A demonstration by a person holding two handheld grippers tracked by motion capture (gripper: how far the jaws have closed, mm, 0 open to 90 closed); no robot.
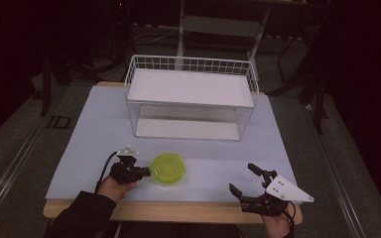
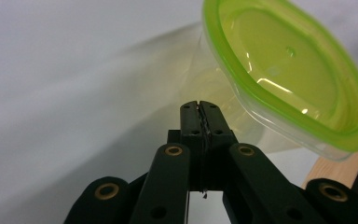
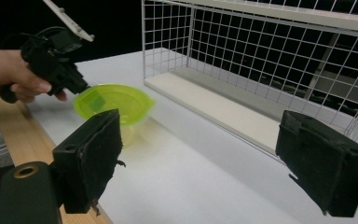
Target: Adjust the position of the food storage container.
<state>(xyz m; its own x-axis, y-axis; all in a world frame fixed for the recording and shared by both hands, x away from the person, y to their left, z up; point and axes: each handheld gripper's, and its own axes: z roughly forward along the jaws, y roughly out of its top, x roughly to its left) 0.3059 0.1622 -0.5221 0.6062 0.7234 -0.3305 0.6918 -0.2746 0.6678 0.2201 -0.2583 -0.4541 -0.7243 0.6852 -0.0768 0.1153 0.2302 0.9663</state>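
While the dark room is surrounding my pale matte surface (image 1: pixel 99 129), my closed left tongs (image 1: pixel 145 171) are nudging the translucent green-lidded container (image 1: pixel 168 168) near its front edge; right tongs (image 1: pixel 248 179) are gaping wide.

High view: fixed above the near edge of the table (image 1: pixel 99 129), facing forward and down. Left tool (image 2: pixel 199 106) view: along closed jaws, very near the green-lidded container (image 2: pixel 289 70) just ahead. Right tool (image 3: pixel 200 163) view: low, facing the wire shelf (image 3: pixel 261 70) beyond; container shared by all three.
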